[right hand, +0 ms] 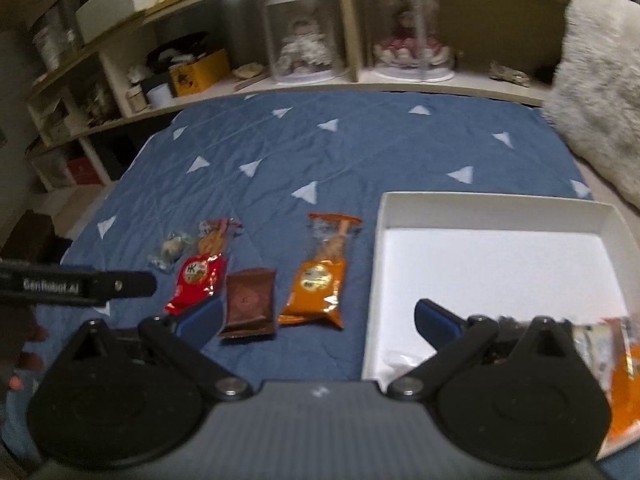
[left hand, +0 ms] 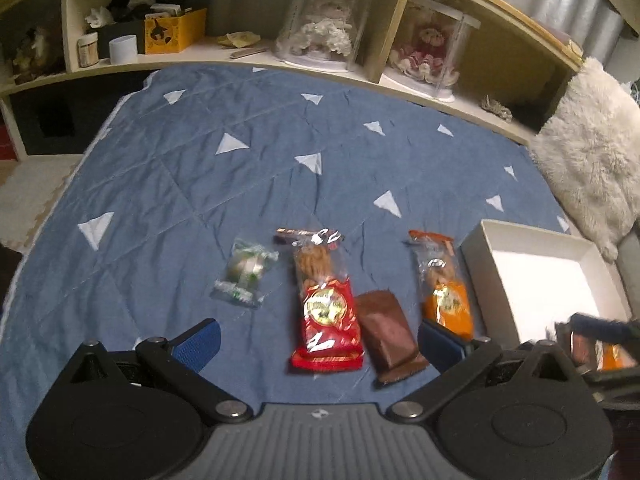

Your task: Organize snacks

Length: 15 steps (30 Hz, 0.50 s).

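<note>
quilted blue cloth cover [left hand: 200, 168], matt. red snack pack [left hand: 328, 320] and orange snack pack [left hand: 444, 288]: glossy plastic film. brown packet [left hand: 386, 336]: matt. white box [right hand: 492, 256]: probably matt cardboard. fluffy pillow [left hand: 592, 168]: long-pile fabric.

Blue quilt [left hand: 240, 184], fluffy cushion [left hand: 592, 168], shelf [left hand: 224, 54] with what look like cased dolls [left hand: 324, 24].

Blue quilt [left hand: 200, 168] with white triangles; red packet [left hand: 328, 320], orange packet [left hand: 444, 292], white box [left hand: 536, 280].
</note>
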### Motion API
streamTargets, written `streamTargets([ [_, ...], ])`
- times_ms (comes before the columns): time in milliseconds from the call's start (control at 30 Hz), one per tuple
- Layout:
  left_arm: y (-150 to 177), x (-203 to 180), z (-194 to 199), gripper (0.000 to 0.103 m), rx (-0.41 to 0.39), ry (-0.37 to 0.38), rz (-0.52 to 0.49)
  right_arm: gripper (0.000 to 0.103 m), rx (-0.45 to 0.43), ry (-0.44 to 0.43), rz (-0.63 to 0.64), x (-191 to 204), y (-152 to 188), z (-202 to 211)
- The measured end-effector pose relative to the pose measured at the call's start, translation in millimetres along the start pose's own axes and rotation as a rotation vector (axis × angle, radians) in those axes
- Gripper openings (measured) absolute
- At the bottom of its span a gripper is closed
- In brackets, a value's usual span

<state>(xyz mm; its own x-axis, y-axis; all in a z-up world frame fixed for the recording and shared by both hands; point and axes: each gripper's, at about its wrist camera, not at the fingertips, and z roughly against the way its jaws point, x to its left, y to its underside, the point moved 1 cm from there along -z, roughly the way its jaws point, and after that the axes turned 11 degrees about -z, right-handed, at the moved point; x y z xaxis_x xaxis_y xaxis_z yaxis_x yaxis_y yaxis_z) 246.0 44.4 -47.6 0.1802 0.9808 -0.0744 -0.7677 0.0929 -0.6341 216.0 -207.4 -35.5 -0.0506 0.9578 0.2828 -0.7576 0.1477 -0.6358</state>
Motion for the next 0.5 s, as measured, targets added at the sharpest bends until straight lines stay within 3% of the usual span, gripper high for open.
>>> streamTargets([
  [133,-8.0,-0.7,-13.2,0.103,-0.002,0.005,0.029,0.102,0.008,-0.014,0.024,3.6,-0.4,-23.0],
  [300,-14.4,0.2,-32.3,0.103,0.009,0.027,0.067,0.079,0.010,-0.051,0.014,4.8,-1.9,-44.8],
  [500,-14.9,10.9,-52.1,0.103,0.022,0.033,0.110,0.066,0.057,-0.089,0.007,12.4,0.4,-73.0],
])
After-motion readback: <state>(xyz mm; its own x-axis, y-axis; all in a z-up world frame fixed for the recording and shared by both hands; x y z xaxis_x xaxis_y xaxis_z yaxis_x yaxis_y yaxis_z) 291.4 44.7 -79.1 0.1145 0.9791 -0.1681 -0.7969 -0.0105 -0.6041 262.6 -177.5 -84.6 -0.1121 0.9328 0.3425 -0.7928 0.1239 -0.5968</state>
